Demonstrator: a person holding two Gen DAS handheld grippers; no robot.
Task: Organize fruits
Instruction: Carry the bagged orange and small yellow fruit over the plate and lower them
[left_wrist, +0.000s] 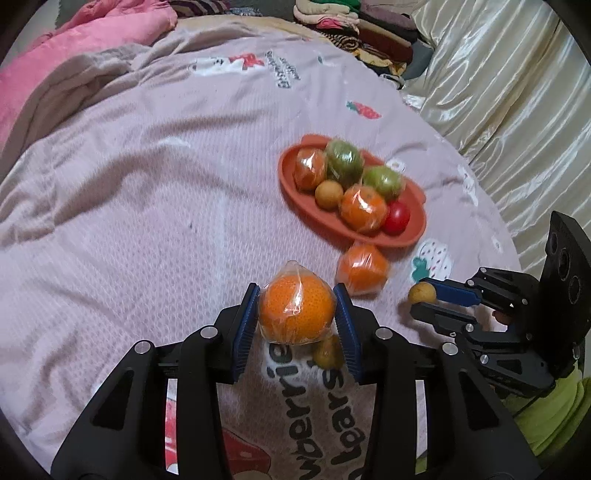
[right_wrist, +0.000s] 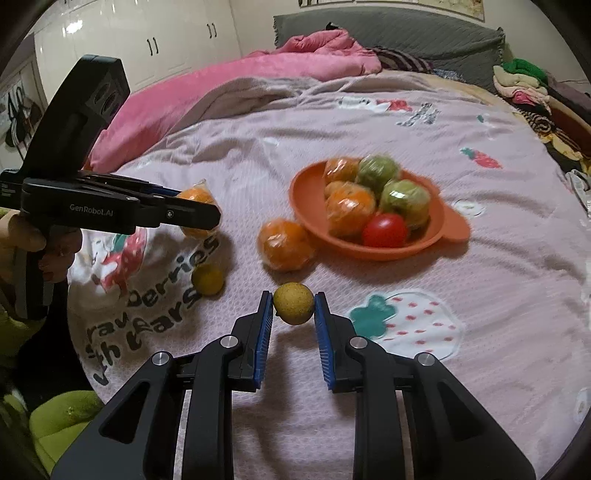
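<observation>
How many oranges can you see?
4. One is squeezed in the left gripper, one lies on the blanket just beside the tray, and two sit in the tray. More could hide under the pile.

Dim, warm indoor light, soft shadows, heavy fisheye bending at edges, and fruit perhaps motion-blurred.

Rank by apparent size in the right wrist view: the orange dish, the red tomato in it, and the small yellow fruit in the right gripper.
1. orange dish
2. red tomato
3. small yellow fruit, held in the right gripper; it sits nearer the camera, so its gap to the tomato is uncertain.
</observation>
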